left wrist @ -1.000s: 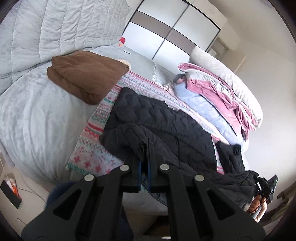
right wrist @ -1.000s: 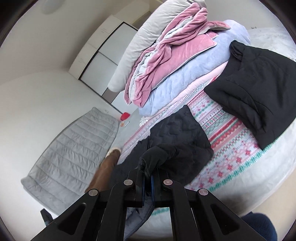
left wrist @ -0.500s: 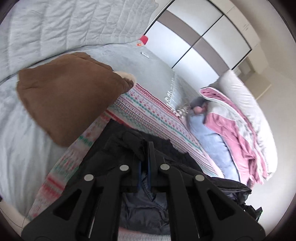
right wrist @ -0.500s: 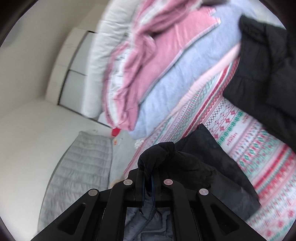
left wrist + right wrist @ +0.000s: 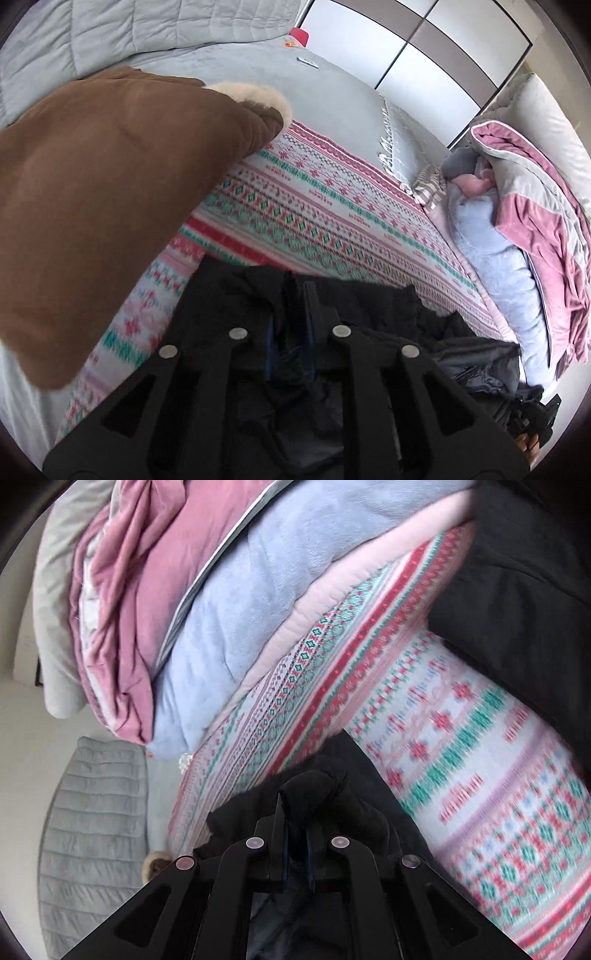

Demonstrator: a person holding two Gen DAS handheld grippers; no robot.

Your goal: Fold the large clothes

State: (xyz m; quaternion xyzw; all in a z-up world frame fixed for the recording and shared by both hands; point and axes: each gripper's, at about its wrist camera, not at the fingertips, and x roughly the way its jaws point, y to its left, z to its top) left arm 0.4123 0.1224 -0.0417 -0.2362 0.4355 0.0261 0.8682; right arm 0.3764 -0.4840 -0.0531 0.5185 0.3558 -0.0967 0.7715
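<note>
one black quilted jacket, puffy and matte, bunched at the lower centre of both frames on one knit-patterned blanket striped red, green and white. left gripper: fingers narrow, pinching a jacket fold. right gripper: fingers narrow, clamping a rounded jacket edge. one brown suede garment with cream fleece trim, upper left. one pink velvet throw over one pale blue plush blanket, folded, upper left of right view.

A home bedroom

A bed covered by a patterned blanket, piled pink and blue bedding and a pillow, with a tall sliding-door wardrobe behind.
</note>
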